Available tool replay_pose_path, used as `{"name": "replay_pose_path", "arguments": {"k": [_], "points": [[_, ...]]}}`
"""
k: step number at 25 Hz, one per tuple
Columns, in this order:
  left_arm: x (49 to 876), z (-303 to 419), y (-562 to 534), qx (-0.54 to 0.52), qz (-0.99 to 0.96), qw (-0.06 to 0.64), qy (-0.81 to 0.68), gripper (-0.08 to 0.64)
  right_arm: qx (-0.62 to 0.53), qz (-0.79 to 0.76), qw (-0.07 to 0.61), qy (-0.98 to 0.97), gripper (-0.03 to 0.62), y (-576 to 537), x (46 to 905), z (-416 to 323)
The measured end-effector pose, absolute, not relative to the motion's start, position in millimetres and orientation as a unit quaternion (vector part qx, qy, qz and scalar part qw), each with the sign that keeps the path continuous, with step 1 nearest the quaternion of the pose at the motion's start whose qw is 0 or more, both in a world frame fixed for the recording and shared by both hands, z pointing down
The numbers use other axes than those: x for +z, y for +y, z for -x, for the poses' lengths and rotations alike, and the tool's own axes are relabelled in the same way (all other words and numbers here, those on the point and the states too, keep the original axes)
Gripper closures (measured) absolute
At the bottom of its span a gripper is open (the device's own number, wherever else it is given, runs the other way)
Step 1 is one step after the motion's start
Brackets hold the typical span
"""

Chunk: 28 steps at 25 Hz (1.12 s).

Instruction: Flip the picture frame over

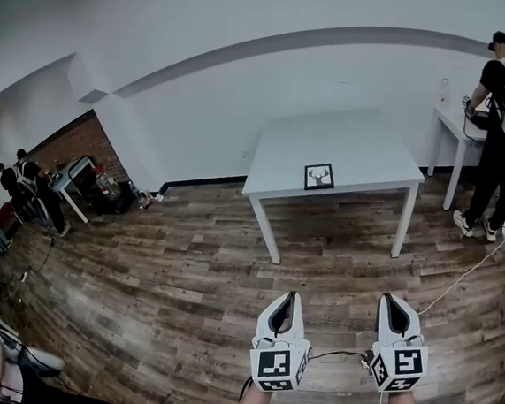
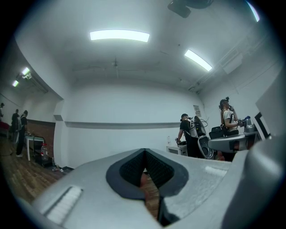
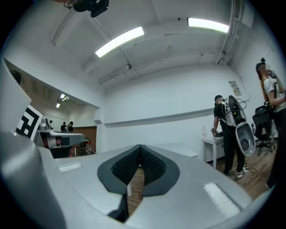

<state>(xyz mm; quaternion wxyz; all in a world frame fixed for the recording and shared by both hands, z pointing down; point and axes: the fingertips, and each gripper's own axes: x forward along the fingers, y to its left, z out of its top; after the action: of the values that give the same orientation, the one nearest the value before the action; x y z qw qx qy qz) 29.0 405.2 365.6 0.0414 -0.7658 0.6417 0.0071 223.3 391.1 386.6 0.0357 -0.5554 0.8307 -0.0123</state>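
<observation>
A small black picture frame (image 1: 319,176) with a deer drawing lies face up near the front edge of a white table (image 1: 356,140), far ahead of me. My left gripper (image 1: 290,295) and right gripper (image 1: 389,299) hang side by side low in the head view, over the wooden floor and well short of the table. Both are shut with nothing between the jaws. In the left gripper view the left gripper (image 2: 145,153) points at a white wall, and in the right gripper view the right gripper (image 3: 140,148) does too. The frame is not visible in either gripper view.
A person with a backpack (image 1: 500,123) stands at a second white table (image 1: 454,123) at the right. A cable (image 1: 468,271) trails over the wooden floor (image 1: 166,268) near the table's right leg. Several people and clutter (image 1: 32,189) are at the far left.
</observation>
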Motion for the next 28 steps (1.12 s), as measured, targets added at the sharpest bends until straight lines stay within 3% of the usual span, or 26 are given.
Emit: {"name": "replay_pose_path", "arguments": {"k": [13, 28], "points": [[379, -27, 336, 0.013, 0.765, 0.036, 0.643, 0.56, -0.013, 0.555, 0.02, 0.831, 0.566, 318, 406, -224], [387, 70, 149, 0.022, 0.782, 0.022, 0.622, 0.56, -0.013, 0.567, -0.016, 0.824, 0.566, 141, 415, -119]]}}
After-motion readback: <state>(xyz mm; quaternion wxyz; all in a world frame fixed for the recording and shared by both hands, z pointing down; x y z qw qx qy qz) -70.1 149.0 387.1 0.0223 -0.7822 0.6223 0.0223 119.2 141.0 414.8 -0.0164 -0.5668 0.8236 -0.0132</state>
